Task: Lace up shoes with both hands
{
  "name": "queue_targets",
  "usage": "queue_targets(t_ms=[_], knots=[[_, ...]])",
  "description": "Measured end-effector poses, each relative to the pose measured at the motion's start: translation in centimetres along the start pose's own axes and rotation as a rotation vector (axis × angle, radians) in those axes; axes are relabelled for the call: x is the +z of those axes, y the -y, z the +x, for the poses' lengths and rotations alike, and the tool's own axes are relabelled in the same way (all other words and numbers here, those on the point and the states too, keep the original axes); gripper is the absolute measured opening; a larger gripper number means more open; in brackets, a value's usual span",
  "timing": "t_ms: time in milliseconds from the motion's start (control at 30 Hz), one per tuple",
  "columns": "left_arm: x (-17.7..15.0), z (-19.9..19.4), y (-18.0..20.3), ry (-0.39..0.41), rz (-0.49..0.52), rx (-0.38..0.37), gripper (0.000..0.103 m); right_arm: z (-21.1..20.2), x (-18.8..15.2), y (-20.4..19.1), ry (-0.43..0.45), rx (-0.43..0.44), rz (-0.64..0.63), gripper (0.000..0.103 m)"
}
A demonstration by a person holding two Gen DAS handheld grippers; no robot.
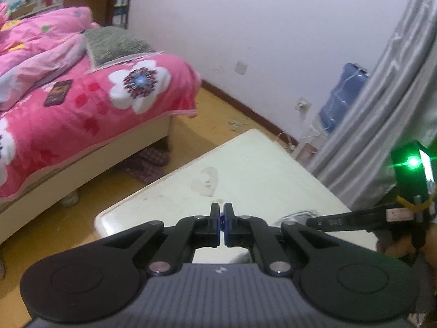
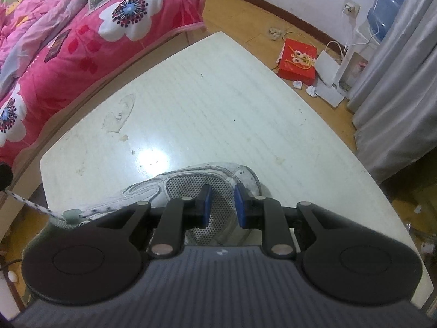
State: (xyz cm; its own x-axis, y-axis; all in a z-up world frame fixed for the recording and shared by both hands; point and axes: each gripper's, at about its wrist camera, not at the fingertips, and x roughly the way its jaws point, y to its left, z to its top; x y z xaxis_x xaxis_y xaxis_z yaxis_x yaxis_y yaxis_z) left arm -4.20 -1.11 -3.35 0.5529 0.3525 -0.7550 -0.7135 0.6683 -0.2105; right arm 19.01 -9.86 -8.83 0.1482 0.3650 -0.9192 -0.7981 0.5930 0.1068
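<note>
A worn white sneaker (image 2: 191,177) with a grey mesh toe lies on the white table (image 2: 218,95). My right gripper (image 2: 222,205) hovers open just above the mesh, with nothing between its blue pads. A speckled white shoelace (image 2: 30,203) leaves a grey eyelet (image 2: 72,216) and runs taut to the left edge, beside a black part (image 2: 4,175) that looks like the left gripper. In the left wrist view my left gripper (image 1: 221,213) is shut above the table (image 1: 245,164); the lace is not visible at its pads. The right gripper's finger (image 1: 327,221) reaches in from the right.
A bed with pink flowered bedding (image 1: 82,95) stands left of the table, with slippers (image 1: 147,164) under it. Grey curtains (image 1: 382,95) hang on the right. A red box (image 2: 297,60), papers and cables lie on the wooden floor beyond the table.
</note>
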Motion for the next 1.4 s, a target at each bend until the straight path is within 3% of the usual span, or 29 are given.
queue_targets(t_ms=[200,300,367,467,500,567,633,1000,1133,1267,1400], knots=[[0.8,-0.1,-1.3,-0.024,-0.061,0.08,0.003,0.0,-0.1,0.0,0.007,0.008,-0.012,0.017],[0.9,-0.9,-2.1,0.012,-0.129,-0.019,0.011,0.0,-0.1,0.1,0.008,0.013,-0.016,0.017],[0.9,-2.0,-2.7,0.071,-0.191,-0.101,0.04,0.0,-0.1,0.3,0.012,0.017,-0.017,0.017],[0.6,-3.1,-3.4,0.127,-0.256,-0.176,0.062,0.0,-0.2,0.4,0.018,0.023,-0.022,0.017],[0.5,-3.3,-3.4,0.139,-0.263,-0.183,0.065,0.1,-0.2,0.5,0.021,0.025,-0.024,0.018],[0.3,-3.7,-3.0,0.16,-0.229,-0.153,0.085,0.1,-0.2,0.6,0.023,0.028,-0.025,0.018],[0.4,-3.8,-2.4,0.168,-0.19,-0.112,0.095,0.1,-0.2,0.7,0.025,0.03,-0.024,0.018],[1.5,-1.0,-0.1,-0.055,-0.015,0.237,0.096,-0.1,-0.6,-0.2,0.045,-0.004,-0.033,0.018],[1.6,0.0,-1.6,-0.148,-0.085,0.254,0.096,-0.2,-0.8,-0.4,0.052,-0.023,-0.042,0.018],[1.2,0.7,-2.3,-0.199,-0.065,0.329,0.096,-0.2,-0.6,-0.5,0.043,-0.027,-0.042,0.018],[0.9,0.9,-3.5,-0.237,-0.1,0.317,0.096,-0.2,-0.6,-0.8,0.038,-0.04,-0.049,0.018]])
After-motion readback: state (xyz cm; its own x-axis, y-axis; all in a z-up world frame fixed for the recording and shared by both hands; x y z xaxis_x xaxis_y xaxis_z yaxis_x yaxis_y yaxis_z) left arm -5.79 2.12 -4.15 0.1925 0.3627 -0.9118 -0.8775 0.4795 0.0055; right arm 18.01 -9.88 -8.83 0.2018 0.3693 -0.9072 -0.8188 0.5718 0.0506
